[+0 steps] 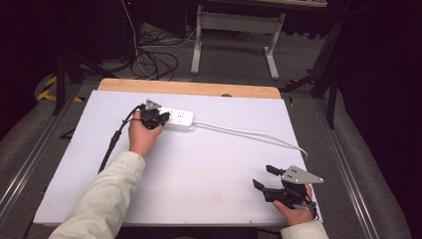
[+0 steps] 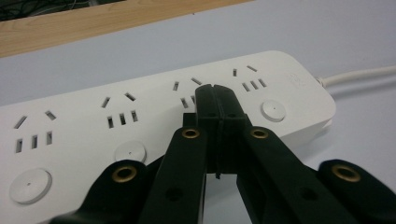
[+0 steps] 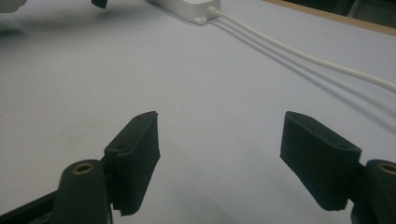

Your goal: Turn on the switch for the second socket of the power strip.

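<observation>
One broad white counter [image 1: 199, 174] is carrying everything, its wooden edge showing along the twelve o'clock side. Lying toward eleven o'clock in the high view is the white power strip [image 1: 176, 119], with its white cord [image 1: 249, 133] running off toward three o'clock and over the counter's edge.

Left tongs [image 1: 163, 118] are pressed shut, holding nothing, and their joined tips are sitting on the top face of the strip, seemingly by a socket (the third group along, judging from the left gripper view [image 2: 215, 100]). It looks as though they are pressing or poking at the strip rather than lifting it; nothing is plugged in, and the round switch buttons [image 2: 273, 110] are giving no sign either way, so the work seems to be at an early stage.

Right tongs [image 1: 263, 177] are standing wide apart and empty at five o'clock, well apart from the strip.

Sockets and buttons are reading clearly from the left gripper view, while the high view is blurring them; the right gripper view is catching the strip's cord end [image 3: 198, 11].
</observation>
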A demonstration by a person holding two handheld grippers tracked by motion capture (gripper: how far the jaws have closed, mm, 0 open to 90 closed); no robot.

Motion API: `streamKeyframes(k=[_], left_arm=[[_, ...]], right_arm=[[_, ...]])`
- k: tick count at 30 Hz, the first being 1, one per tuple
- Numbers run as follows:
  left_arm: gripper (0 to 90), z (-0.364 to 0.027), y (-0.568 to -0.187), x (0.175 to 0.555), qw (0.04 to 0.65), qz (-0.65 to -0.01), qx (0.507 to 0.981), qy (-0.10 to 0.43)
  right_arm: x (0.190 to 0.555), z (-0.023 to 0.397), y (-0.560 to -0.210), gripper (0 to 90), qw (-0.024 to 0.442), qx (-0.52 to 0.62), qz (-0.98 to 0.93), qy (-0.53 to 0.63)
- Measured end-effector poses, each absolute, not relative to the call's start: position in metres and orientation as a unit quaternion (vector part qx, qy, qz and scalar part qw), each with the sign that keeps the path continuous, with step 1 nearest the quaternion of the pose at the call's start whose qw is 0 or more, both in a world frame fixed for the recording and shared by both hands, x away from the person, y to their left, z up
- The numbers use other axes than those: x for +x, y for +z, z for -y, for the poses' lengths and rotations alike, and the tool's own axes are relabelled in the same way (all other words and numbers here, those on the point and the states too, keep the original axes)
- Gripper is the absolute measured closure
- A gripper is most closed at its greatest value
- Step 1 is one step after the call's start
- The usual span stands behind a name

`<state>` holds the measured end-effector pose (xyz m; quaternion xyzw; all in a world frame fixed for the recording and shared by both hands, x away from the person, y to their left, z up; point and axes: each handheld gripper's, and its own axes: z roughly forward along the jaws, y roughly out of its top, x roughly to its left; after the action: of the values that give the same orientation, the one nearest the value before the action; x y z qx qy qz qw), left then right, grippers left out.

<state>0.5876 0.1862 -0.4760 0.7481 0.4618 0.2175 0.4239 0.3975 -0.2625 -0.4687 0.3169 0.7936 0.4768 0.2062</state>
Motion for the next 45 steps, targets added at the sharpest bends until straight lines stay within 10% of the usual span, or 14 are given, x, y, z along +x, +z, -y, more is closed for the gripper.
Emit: streamKeyframes(k=[45], left_arm=[[90.0,-0.185,-0.466,0.584,0.443,-0.474,0.726,0.23]], right_arm=[[0.396,0.262,-0.469,28.5,0.207,0.316,-0.795,0.475]])
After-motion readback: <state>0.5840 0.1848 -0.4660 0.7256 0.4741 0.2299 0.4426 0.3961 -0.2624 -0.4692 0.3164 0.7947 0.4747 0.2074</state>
